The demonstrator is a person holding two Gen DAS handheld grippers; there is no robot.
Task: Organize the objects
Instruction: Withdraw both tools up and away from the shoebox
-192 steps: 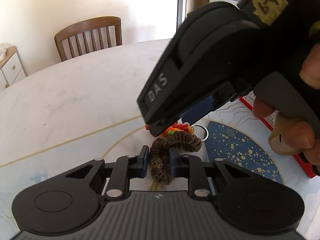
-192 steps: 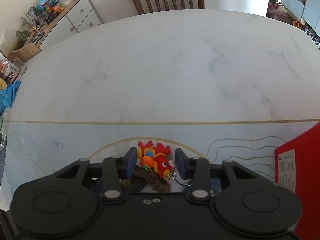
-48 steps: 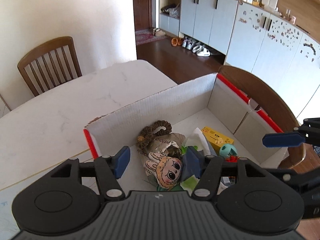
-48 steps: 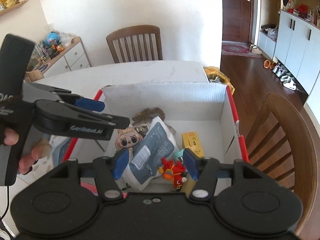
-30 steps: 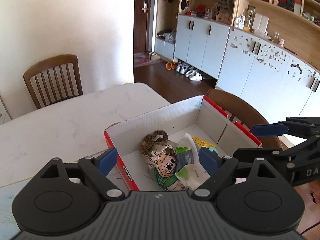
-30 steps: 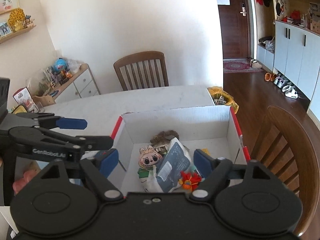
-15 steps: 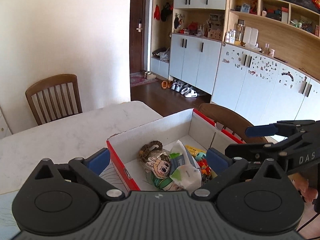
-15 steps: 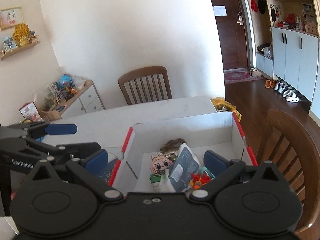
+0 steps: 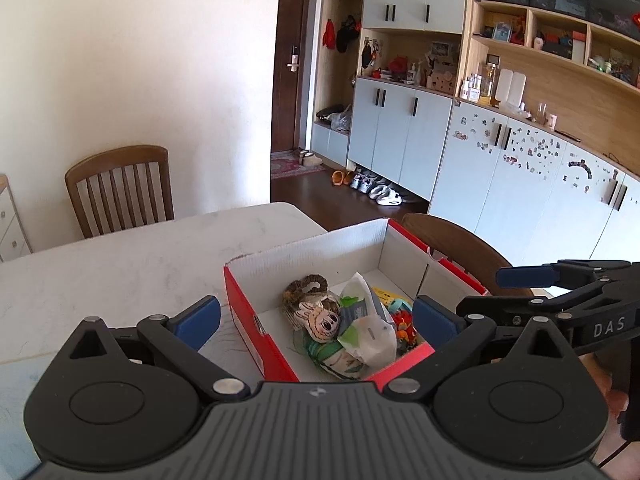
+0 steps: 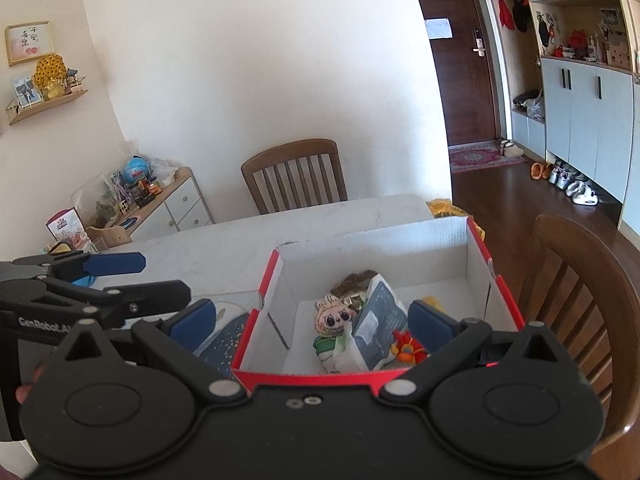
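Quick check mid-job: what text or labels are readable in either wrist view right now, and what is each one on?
"DAS": on the right claw, seen from the left wrist view.
"GenRobot.AI", last letters cut off: on the left claw, seen from the right wrist view.
Print on the grey-blue pouch in the red box: too small to read.
Framed picture on the wall: characters too blurred to read.

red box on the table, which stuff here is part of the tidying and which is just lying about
Part of the job:
- red box
- big-eyed doll
- brown scrunchie
- wipes pack
- red fish keychain

Just lying about:
- wooden chairs
- shoes
- globe
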